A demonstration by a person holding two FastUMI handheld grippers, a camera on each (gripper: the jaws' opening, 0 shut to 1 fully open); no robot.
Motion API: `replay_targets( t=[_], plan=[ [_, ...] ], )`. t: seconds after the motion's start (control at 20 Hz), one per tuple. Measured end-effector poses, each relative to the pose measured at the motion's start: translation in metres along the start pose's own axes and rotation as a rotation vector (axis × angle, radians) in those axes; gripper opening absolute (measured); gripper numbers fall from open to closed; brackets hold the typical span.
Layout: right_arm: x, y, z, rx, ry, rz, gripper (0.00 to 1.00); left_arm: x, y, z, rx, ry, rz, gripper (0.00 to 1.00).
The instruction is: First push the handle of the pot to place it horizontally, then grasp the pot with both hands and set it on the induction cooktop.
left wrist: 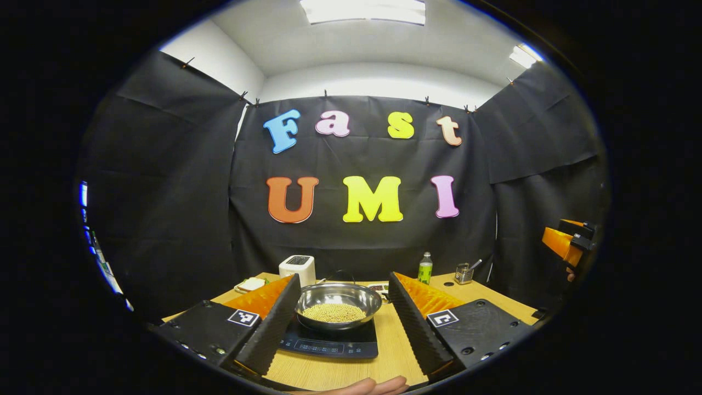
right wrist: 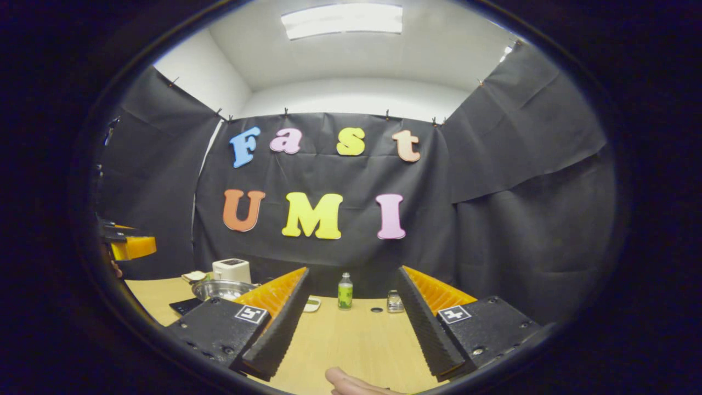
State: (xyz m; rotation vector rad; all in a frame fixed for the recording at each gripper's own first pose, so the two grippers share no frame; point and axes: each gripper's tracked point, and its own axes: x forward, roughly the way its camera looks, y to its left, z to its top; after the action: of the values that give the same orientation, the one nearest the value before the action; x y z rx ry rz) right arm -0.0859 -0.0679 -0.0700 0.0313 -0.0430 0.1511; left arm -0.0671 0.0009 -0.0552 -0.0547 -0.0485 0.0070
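**Pot on the cooktop, both claws parted**

On the wooden table (left wrist: 395,351), the steel pot (left wrist: 338,306) sits on the dark induction cooktop (left wrist: 329,341); it holds a layer of small pale yellow grains. Its handle cannot be made out clearly behind the rim. In the left gripper view the left claw (left wrist: 343,323) is released, its two fingers spread wide to either side of the pot without touching it. Part of a hand (left wrist: 367,387) shows at the bottom edge.

Behind the pot stands a white boxy appliance (left wrist: 297,269), with a small plate of something pale (left wrist: 251,284) to its left. Farther right along the back of the table are a green-labelled bottle (left wrist: 425,268) and a small clear holder (left wrist: 464,272) with a utensil in it. Nothing lies between the fingers and the pot.

In the right gripper view the right claw (right wrist: 351,329) is likewise released, its fingers apart over bare table with nothing between them; the bottle stands ahead of it, and the pot lies well off to its left. A fingertip (right wrist: 343,378) shows at the lower edge there.

Black cloth hangs on three sides of the booth, clipped along the top, under a white ceiling with light panels (left wrist: 362,11).
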Motion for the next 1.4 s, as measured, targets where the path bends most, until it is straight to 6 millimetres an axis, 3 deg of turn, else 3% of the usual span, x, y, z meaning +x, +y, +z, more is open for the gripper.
replay_targets(
  t=[0.8,1.4],
  plan=[
    [0.008,-0.012,-0.017,0.032,0.040,-0.010,0.96,-0.003,-0.014,-0.002,0.031,-0.006,-0.021,0.95],
    [0.011,-0.008,-0.022,0.060,0.050,0.008,0.96,-0.004,-0.009,-0.004,0.026,-0.001,-0.010,0.95]
  ],
)
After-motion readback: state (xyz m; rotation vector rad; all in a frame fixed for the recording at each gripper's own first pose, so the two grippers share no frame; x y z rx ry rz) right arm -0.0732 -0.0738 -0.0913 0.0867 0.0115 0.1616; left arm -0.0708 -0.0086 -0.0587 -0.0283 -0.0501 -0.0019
